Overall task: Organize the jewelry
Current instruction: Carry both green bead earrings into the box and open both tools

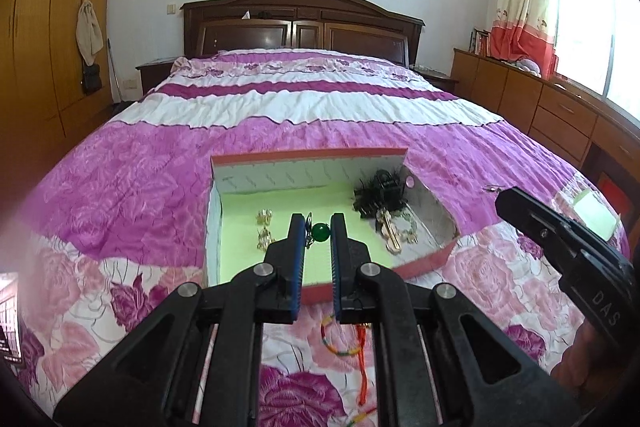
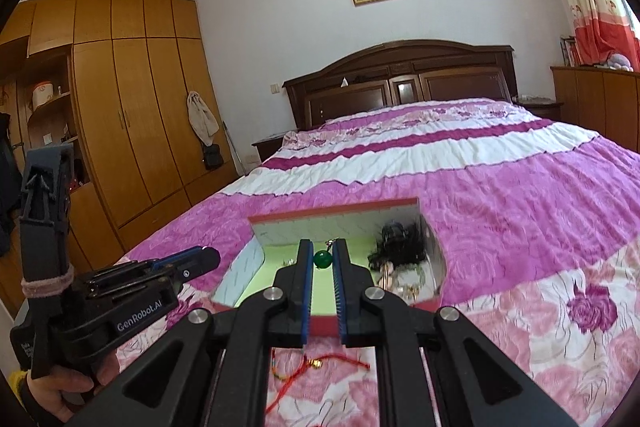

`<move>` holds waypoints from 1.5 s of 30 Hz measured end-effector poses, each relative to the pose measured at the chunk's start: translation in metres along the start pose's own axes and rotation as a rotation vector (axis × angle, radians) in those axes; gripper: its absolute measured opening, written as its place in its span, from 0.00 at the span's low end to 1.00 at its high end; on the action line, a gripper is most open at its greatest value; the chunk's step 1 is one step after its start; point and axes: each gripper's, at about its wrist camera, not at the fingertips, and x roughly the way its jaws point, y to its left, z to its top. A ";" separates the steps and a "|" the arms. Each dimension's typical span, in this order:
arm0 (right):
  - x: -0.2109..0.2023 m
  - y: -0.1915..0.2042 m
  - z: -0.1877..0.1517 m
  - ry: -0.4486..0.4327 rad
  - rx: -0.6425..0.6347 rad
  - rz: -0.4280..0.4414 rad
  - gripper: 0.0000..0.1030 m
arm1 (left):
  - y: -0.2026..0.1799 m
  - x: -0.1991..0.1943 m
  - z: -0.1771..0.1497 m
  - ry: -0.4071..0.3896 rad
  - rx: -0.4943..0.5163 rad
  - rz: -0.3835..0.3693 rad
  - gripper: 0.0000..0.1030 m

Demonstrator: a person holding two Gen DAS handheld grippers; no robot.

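Here, between the tips of the left hand-held gripper [image 1: 320, 221] shows a round, glossy green bead [image 1: 320, 231] with a small dark metal fitting beside it, over the pale green lining of an open jewelry box [image 1: 424, 261] with a red rim and white inner walls. The same bead shows between the tips of the right hand-held gripper [image 2: 322, 247]. I cannot tell from either view whether the bead lies on the lining or is touched by a pad. Both hand-held grippers point forward and somewhat downward over the near edge of the box, side by side. The right one reaches in from the right of the left wrist view, and in the right wrist view a hand [image 2: 60, 397] wraps the handle of the left one. On each, the blue-padded jaws are drawn in to a narrow slot, as good as closed, with no item visibly pinched. Further into the box sit gold earrings [image 1: 265, 231] on the left, a black feathery piece [image 1: 376, 195] in the far right corner, and a gold and pearl piece [image 1: 394, 233] in front of it. Below the jaws, outside the box, a braided multicoloured bracelet [image 1: 334, 333] with a red cord lies on the pink floral bedspread [image 1: 132, 187]. Near the bed's right edge rests a small clear case [image 1: 592, 217].
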 end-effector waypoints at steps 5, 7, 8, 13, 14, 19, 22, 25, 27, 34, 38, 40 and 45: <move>0.014 -0.001 0.009 -0.035 -0.017 -0.014 0.11 | 0.001 0.012 0.007 -0.026 0.007 0.015 0.04; 0.023 -0.003 0.012 -0.044 -0.020 -0.018 0.11 | 0.003 0.020 0.009 -0.035 0.008 0.023 0.04; 0.027 -0.005 0.013 -0.045 -0.017 -0.019 0.11 | 0.003 0.022 0.009 -0.038 0.008 0.027 0.04; 0.049 -0.016 0.014 -0.039 0.003 -0.034 0.11 | 0.007 0.042 0.009 -0.048 -0.001 0.061 0.04; 0.051 -0.018 0.013 -0.036 0.005 -0.039 0.11 | 0.008 0.046 0.009 -0.049 -0.002 0.067 0.04; 0.072 -0.033 0.007 0.004 0.024 -0.084 0.11 | 0.013 0.069 0.007 -0.027 -0.009 0.094 0.04; 0.085 -0.040 0.001 0.049 0.032 -0.119 0.11 | 0.017 0.082 0.001 0.007 -0.016 0.100 0.04; 0.100 -0.049 -0.007 0.111 0.046 -0.141 0.11 | 0.019 0.095 -0.006 0.056 -0.014 0.111 0.04; 0.110 -0.053 -0.013 0.153 0.051 -0.155 0.11 | 0.020 0.102 -0.011 0.084 -0.017 0.114 0.04; 0.136 -0.065 -0.032 0.276 0.066 -0.190 0.11 | 0.029 0.127 -0.025 0.198 -0.038 0.126 0.04; 0.139 -0.065 -0.034 0.289 0.055 -0.196 0.11 | 0.032 0.133 -0.030 0.235 -0.054 0.129 0.04; 0.140 -0.064 -0.035 0.296 0.048 -0.200 0.11 | 0.031 0.135 -0.031 0.246 -0.053 0.135 0.04; 0.141 -0.065 -0.036 0.303 0.059 -0.194 0.14 | 0.028 0.136 -0.032 0.257 -0.044 0.141 0.07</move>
